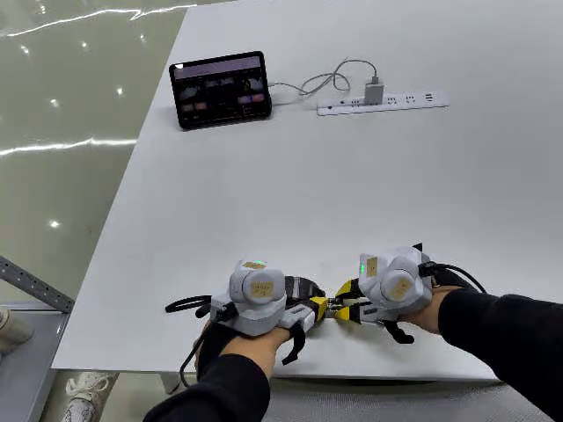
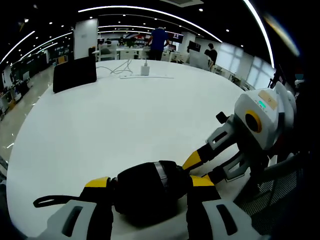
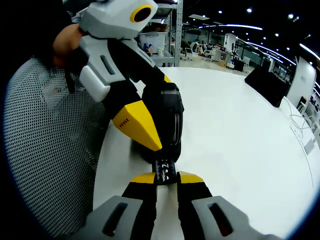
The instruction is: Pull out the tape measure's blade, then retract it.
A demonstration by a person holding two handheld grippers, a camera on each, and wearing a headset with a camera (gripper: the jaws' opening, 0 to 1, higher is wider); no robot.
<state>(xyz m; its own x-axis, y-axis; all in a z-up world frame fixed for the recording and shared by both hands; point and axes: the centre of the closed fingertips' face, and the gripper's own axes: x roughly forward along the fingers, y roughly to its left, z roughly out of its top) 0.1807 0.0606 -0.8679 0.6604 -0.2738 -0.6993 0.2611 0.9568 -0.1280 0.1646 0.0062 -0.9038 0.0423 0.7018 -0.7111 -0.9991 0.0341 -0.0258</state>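
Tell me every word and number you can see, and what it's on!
Tape measure blade: maybe "2", too blurred to trust.
Yellow fingertip of left tool: tiny lettering, unreadable.
Tablet screen: blurred.
Stickers on left and right tool: unreadable.

counter (image 1: 290, 193): carries everything; its near edge runs just before both grippers
tape measure (image 2: 150, 189): on the counter at the near edge, between the jaws of the left gripper (image 1: 314, 307)
right gripper (image 3: 165, 178): just right of the tape measure, facing the left gripper
blade (image 3: 165, 170): between the tape measure and the right gripper's jaws, which close on it
tablet (image 1: 222, 90): far left of the counter, well behind the grippers
power strip (image 1: 383, 103): right of the tablet, on the counter
plug (image 1: 374, 90): on the power strip
cable (image 1: 317, 83): between plug and tablet
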